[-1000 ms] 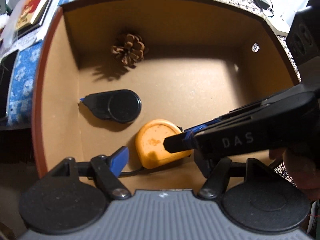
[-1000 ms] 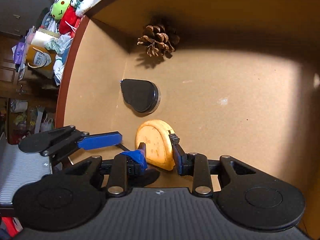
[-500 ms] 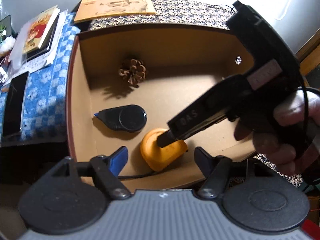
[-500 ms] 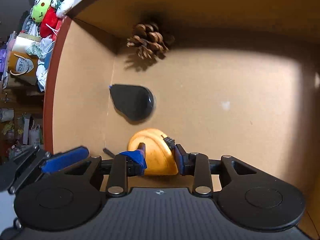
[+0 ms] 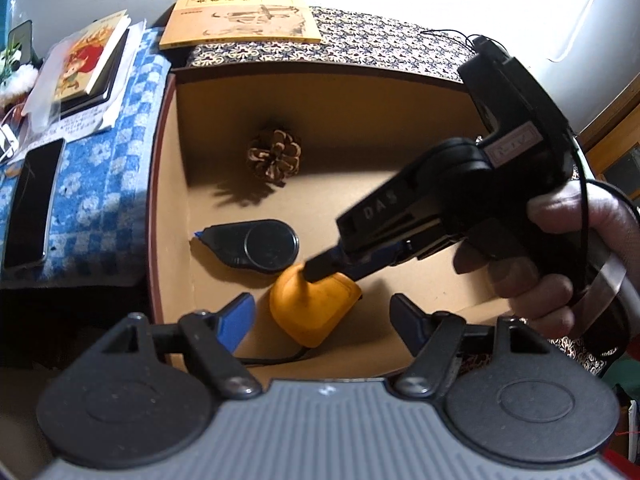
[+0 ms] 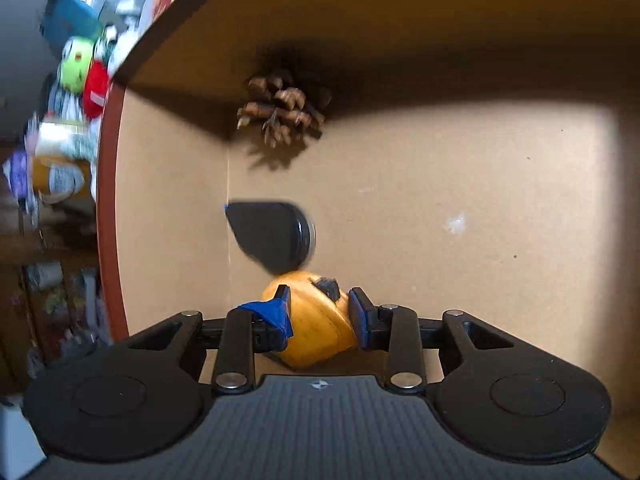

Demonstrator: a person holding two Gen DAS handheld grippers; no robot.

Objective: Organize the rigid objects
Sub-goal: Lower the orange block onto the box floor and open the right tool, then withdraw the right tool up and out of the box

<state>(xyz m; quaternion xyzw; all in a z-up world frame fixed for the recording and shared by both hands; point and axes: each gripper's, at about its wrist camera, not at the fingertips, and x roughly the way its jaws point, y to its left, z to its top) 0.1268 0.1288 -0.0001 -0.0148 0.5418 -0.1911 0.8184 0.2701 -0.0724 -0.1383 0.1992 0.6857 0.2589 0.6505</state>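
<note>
Orange tape measure [image 6: 316, 320]: rounded case, tilted, near-left in cardboard box [image 5: 400, 96]. Black teardrop tape measure [image 5: 256, 242]: flat, just beyond it. Pine cone [image 5: 274, 158]: far-left, near the far wall.

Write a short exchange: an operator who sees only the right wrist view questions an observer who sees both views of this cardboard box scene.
Operator: My right gripper is shut on the yellow object. Where is the left gripper?
Observer: The left gripper hangs open and empty above the near edge of the box.
Operator: What lies beyond the box's red-rimmed wall?
Observer: A dark phone lies flat on a blue checked cloth beside that wall.
</note>
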